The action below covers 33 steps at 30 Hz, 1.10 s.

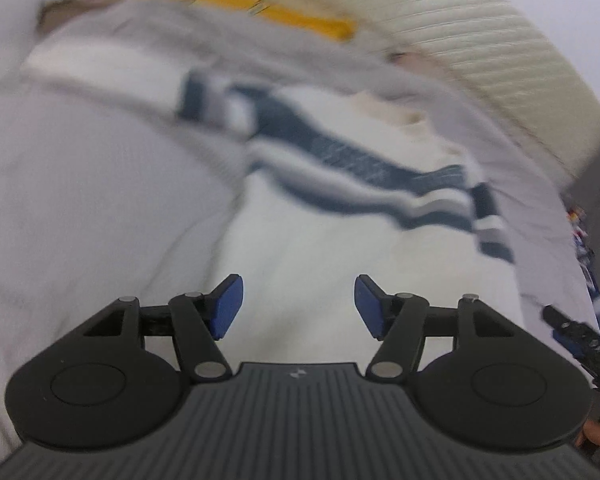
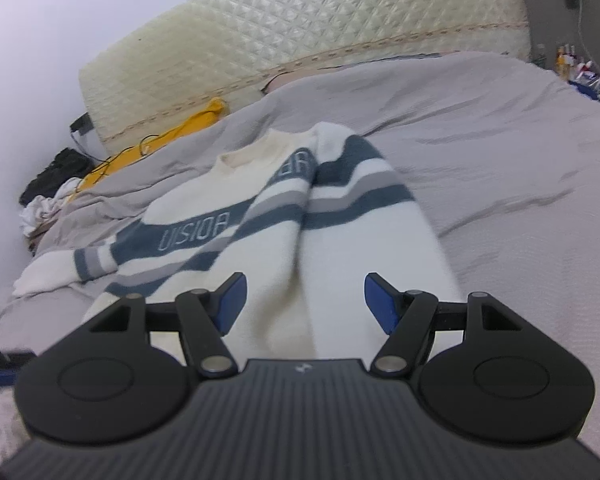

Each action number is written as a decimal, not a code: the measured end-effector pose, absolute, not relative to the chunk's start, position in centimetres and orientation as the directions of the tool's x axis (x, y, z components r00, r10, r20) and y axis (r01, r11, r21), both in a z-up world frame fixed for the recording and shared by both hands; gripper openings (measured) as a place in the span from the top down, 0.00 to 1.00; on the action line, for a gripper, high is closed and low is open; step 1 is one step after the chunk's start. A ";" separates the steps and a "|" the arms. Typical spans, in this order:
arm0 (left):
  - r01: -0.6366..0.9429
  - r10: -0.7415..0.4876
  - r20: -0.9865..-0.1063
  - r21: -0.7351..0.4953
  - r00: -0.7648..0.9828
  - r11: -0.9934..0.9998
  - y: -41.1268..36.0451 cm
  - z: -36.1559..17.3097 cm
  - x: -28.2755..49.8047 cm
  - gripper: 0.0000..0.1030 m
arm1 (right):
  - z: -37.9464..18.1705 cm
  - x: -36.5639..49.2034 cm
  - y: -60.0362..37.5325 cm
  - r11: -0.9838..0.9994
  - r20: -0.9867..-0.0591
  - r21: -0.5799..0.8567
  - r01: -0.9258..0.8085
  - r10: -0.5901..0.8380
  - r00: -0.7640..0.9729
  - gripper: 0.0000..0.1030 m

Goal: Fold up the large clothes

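Fuzzy striped knit sweater (image 2: 260, 216) lies folded on crinkled grey bedspread (image 2: 480, 140).

Each handheld black plastic left gripper (image 1: 299, 307) and matching black right gripper (image 2: 304, 304) carries two blue rubber-faced fingertip pads (image 1: 229, 305) on black linkage bars. Silver round pivot pins sit at every joint. Toward six o'clock lies a dark grey ribbed housing (image 2: 300, 420) with a small pale logo, flanked at four and eight o'clock by round black discs.
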<state>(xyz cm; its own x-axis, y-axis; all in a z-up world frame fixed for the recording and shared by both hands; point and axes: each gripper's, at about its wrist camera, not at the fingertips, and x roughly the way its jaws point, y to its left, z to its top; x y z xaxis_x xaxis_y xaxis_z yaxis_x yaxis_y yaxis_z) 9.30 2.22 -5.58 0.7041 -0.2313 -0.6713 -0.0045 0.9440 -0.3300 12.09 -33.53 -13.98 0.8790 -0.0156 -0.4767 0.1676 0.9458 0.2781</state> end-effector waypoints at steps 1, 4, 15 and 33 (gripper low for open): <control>0.030 -0.242 -0.652 -0.318 0.718 0.948 1.2 -4.9 9.4 0.35 | -14.0 11.8 -33.7 0.945 -0.481 0.273 0.181 -0.029 0.876 0.34; 0.122 -0.265 -0.604 -0.267 0.752 0.956 -2.3 -3.7 10.3 0.34 | -14.4 10.7 -34.2 0.942 -0.495 0.246 0.230 -0.082 0.865 0.34; 0.269 -0.339 -0.613 -0.206 0.714 0.941 -8.6 -8.7 13.9 0.34 | -17.6 11.1 -36.6 0.888 -0.596 0.195 0.417 -0.231 0.769 0.00; 0.186 -0.360 -0.588 -0.335 0.725 0.924 -4.8 -11.3 14.8 0.34 | -22.5 11.4 -39.3 0.677 -0.698 0.507 0.533 -0.040 0.715 0.70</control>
